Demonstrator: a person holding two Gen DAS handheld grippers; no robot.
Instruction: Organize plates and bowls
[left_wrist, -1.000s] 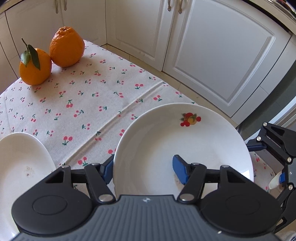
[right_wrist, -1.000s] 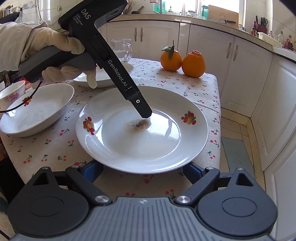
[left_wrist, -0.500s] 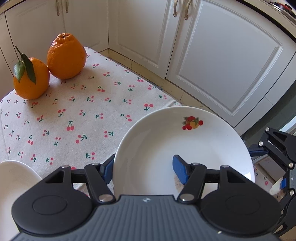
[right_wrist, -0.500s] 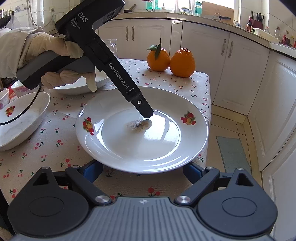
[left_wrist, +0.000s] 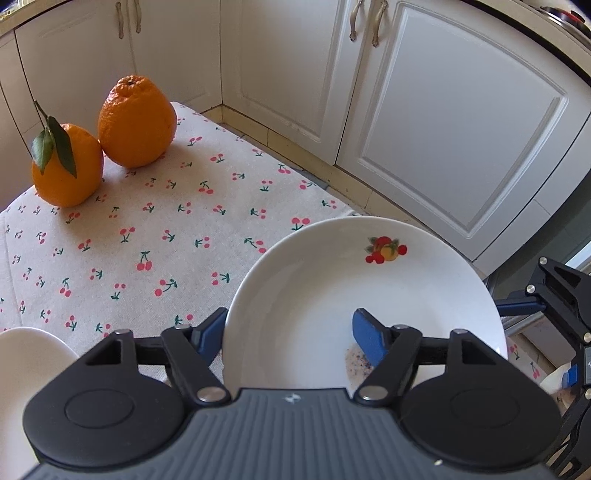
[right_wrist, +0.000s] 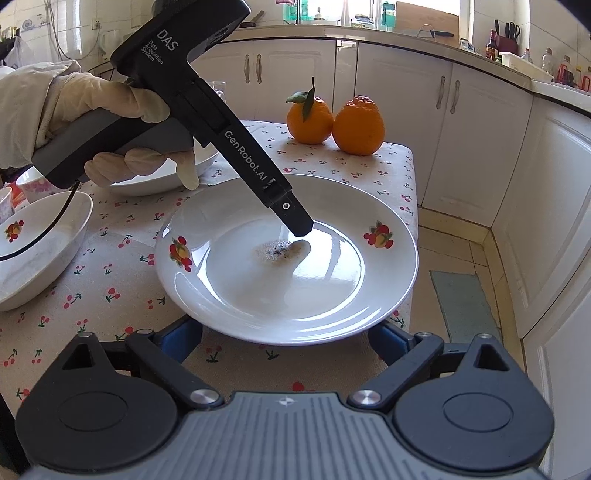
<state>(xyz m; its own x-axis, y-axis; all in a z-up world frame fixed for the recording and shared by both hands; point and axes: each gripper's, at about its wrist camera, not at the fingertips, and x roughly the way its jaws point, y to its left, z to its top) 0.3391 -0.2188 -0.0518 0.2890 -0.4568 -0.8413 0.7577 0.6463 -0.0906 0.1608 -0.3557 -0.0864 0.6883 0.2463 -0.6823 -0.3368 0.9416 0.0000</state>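
Two blue pads frame what we see from the left wrist. Our left gripper (left_wrist: 291, 334) is clamped on the white plate (left_wrist: 332, 295): one pad (left_wrist: 367, 339) lies on the plate's upper face near a speckled stain (left_wrist: 356, 360), while the other pad (left_wrist: 210, 334) shows at the rim, tucked under it. The plate reaches out over the edge of the cherry-print tablecloth (left_wrist: 147, 229), with the cabinet doors (left_wrist: 454, 122) and the floor beyond it. A fruit motif (left_wrist: 384, 250) marks its far rim. Two oranges (left_wrist: 107, 136) sit touching each other at the far corner of the cloth, one with a leafy stem. A slice of a white bowl (left_wrist: 22, 362) shows at the lower left, and parts of the right gripper (left_wrist: 565, 306) show at the right edge.

From the right wrist, we see our right gripper (right_wrist: 286, 341) spread wide and holding nothing; its blue pads (right_wrist: 181, 341) sit low on either side of the plate's (right_wrist: 229, 295) near rim, and we cannot tell whether they touch it. The gloved left hand (right_wrist: 122, 129) grips the left tool's handle, and the left gripper's tip (right_wrist: 299, 227) meets the plate's centre beside a brown, crumbly stain (right_wrist: 277, 251). The plate is glossy, with fruit motifs on both sides of its rim. A shallow bowl (right_wrist: 40, 251) stands to the left on the cloth, and another white dish (right_wrist: 155, 181) lies behind the hand. The oranges (right_wrist: 336, 120) rest at the table's far edge.
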